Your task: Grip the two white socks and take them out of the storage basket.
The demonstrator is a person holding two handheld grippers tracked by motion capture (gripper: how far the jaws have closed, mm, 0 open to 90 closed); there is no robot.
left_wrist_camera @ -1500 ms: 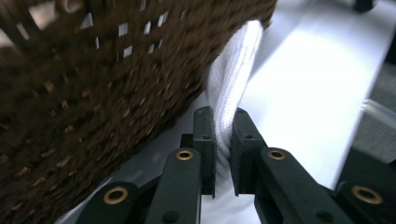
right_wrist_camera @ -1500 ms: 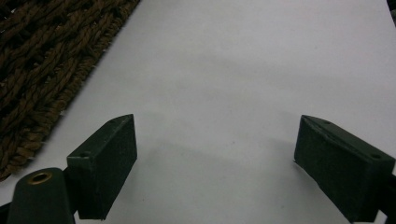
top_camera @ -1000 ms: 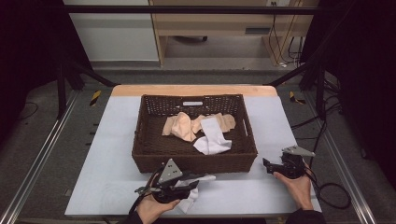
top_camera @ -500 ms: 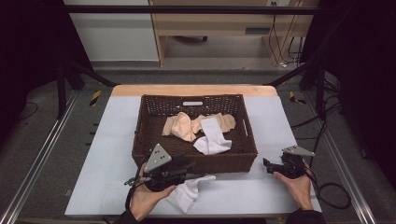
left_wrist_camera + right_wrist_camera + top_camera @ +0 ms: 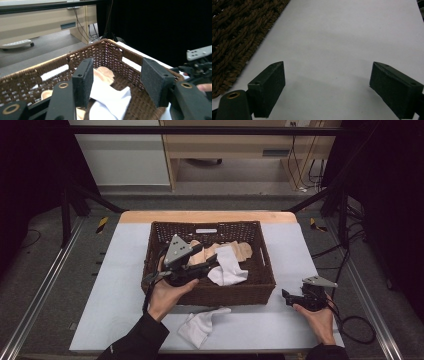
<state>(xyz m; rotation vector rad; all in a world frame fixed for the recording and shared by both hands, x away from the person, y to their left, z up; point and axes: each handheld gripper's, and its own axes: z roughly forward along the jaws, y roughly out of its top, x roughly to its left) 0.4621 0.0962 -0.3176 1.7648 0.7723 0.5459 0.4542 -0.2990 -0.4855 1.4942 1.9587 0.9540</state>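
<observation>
A dark wicker basket (image 5: 225,295) stands mid-table and holds a white sock (image 5: 227,267) and beige socks (image 5: 241,251). My left gripper (image 5: 210,264) hovers over the basket's front left part, pointing right toward the white sock, open and empty. Its own view shows the open gripper (image 5: 120,75) above the white sock (image 5: 110,96) and a beige sock (image 5: 103,73). Another white sock (image 5: 202,324) lies crumpled on the table in front of the basket. My right gripper (image 5: 287,297) rests low at the basket's right front corner, and in its own view it (image 5: 327,82) is open over bare table.
The white table top (image 5: 125,270) has free strips on both sides of the basket. The basket's woven wall (image 5: 232,37) is close on the right gripper's left. A cable (image 5: 357,325) trails off the right edge. A wooden desk (image 5: 240,140) stands beyond the table.
My left gripper rose from the white sock at the table's front and moved forward over the basket. That sock stays on the table. The right gripper has not moved.
</observation>
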